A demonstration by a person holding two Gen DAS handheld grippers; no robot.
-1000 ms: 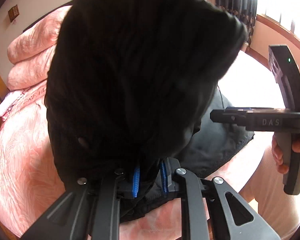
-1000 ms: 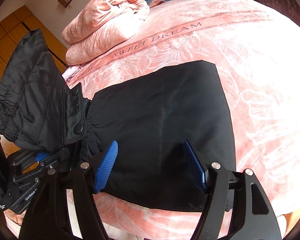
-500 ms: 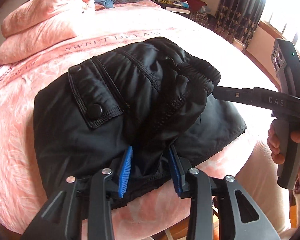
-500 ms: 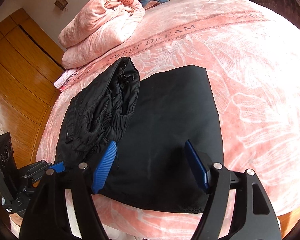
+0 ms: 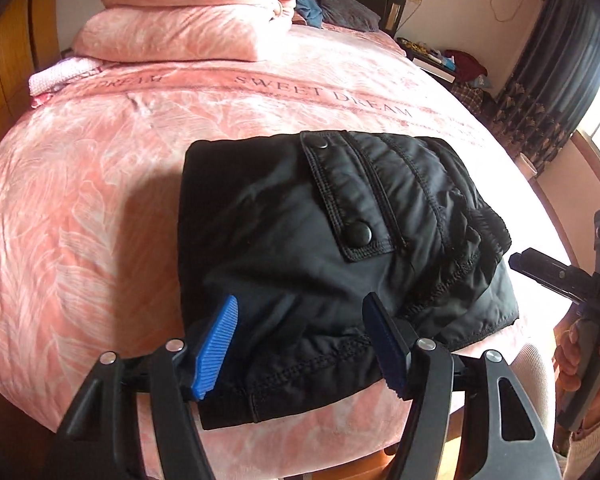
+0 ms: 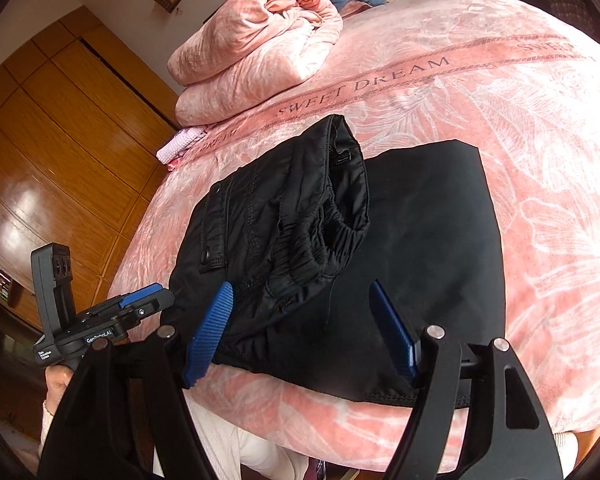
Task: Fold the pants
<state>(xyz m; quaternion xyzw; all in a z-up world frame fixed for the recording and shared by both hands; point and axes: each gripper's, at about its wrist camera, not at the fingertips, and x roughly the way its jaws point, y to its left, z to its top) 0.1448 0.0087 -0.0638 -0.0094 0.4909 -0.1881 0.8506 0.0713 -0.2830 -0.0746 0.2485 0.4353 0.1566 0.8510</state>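
Both tongs stand wide with nothing pinched: the left gripper [image 5: 300, 344], at the bottom of its own view, has its jaws opening, with the near hem of the pants [image 5: 340, 256] lying between its blue pads [image 5: 216, 348] but not pressed by them; the right gripper [image 6: 300, 336], low in its view, hangs open above the near edge of the cloth. Filling most of each frame is the bed [image 5: 80, 200], covered in a pink leaf-patterned spread lettered SWEET DREAM, with a folded pink quilt [image 5: 192, 12] at upper left. The pants lie in the lower middle of the frame, near the bed's front edge, black, slightly shiny and folded into a rough rectangle. The upper layer, doubled over onto the flat lower layer, shows a flap pocket [image 5: 340, 200] with two snaps [image 5: 358, 234] and double stitched seams; its gathered elastic waistband [image 6: 324, 240] sags open and bunches toward the right in the left view. The smooth lower layer sticks out beyond it at the right of the right view. How the layers underneath are arranged is hidden. At the left view's right edge the other gripper is cut off, with only part of a hand [image 5: 572, 356] on its handle visible. Clutter at the headboard is too small to make out.
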